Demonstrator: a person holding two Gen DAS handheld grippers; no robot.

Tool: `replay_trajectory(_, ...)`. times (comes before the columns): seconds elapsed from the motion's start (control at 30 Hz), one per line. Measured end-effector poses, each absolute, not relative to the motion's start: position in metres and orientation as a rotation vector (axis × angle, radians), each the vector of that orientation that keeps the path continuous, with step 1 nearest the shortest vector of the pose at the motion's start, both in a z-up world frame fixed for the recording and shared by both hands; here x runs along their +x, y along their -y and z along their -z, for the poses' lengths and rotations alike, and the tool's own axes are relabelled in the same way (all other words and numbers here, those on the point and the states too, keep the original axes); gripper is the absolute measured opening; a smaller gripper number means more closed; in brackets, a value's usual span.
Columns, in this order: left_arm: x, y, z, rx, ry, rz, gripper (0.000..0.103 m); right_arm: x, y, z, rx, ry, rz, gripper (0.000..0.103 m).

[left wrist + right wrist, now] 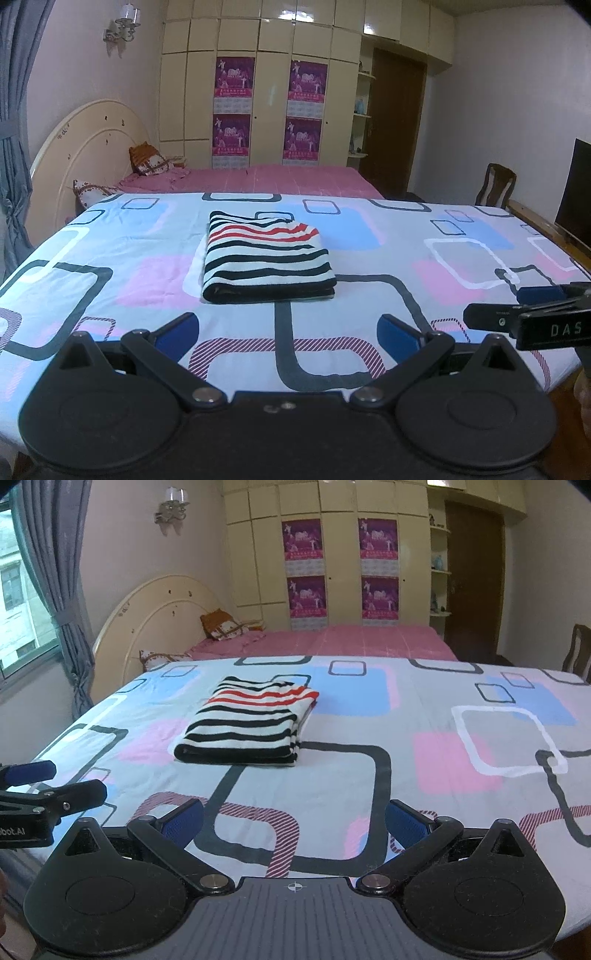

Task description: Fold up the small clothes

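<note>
Two grippers: you hold both spread wide and gripping nothing, low over the near edge of the work surface.
Left gripper (288, 334): your blue pads (177, 336) stand far apart with only the printed sheet showing between them; in the right wrist view its fingers poke in at the left edge (51, 786), also parted.
Right gripper (293, 821): your jaws are released just as wide, nothing between them; the left wrist view catches its black fingers at the right edge (517, 314).
Striped garment (267, 258): you have it folded into a compact rectangle, black and white stripes with a few red ones toward the far end, lying flat on the sheet well ahead of both grippers and touched by neither; the thick folded edge faces you.
Sheet (369, 716): pale cloth printed with pink and blue blocks and dark rounded outlines, spread smooth under the garment.
Beyond your surface: a bed with a pink cover (295, 177), cushions (151, 162) by a cream headboard (88, 140), and a cream wardrobe (266, 92) carrying four purple posters.
Left of you: grey curtains (62, 572) beside a window.
</note>
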State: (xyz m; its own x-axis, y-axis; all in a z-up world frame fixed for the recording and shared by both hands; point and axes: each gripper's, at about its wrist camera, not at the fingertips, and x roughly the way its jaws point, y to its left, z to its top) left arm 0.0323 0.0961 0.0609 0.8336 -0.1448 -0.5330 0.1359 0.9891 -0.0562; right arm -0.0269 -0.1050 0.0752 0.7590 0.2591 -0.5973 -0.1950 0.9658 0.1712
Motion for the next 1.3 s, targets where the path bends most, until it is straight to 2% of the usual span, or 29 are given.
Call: replay_trajectory(1.3, 0.0316, -0.0949, -0.0606, -0.011, -0.559, 0.154, 0.103, -0.0233, 0.1090, -0.0724, 0.110, -0.664, -0.253, 0.103)
